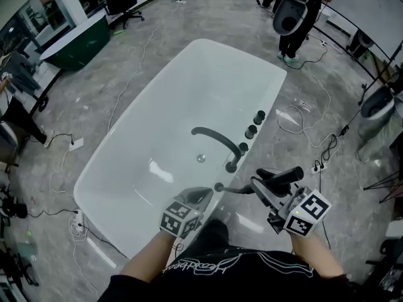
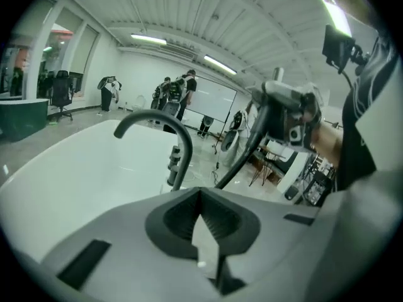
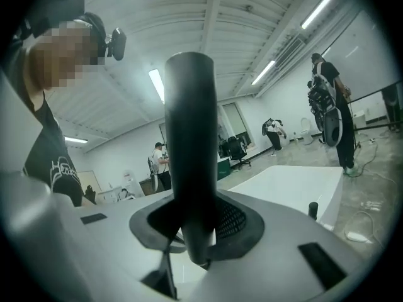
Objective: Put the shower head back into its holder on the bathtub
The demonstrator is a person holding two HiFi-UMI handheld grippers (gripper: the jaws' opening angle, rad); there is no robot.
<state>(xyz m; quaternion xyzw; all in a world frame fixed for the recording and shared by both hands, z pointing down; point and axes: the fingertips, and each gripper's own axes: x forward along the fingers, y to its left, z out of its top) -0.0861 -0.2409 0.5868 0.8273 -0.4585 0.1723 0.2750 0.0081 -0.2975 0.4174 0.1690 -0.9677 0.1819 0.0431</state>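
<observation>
The white bathtub (image 1: 151,137) lies lengthwise in front of me, with a dark curved spout (image 1: 214,138) and three dark knobs (image 1: 251,131) on its right rim. My right gripper (image 1: 267,183) hovers over the near right rim. It is shut on the dark handle of the shower head (image 1: 281,176), which stands upright between its pads (image 3: 234,222) in the right gripper view. A dark hose (image 1: 236,190) runs from the handle to a small dark fitting (image 1: 218,186) on the rim. My left gripper (image 1: 200,197) hangs over the near end of the tub, jaws closed together (image 2: 201,197) with nothing between them.
Cables and power strips (image 1: 302,115) trail over the grey floor on both sides of the tub. A person (image 1: 296,11) stands beyond the far right corner. A dark green tub (image 1: 79,46) and an office chair (image 1: 119,2) are at the far left.
</observation>
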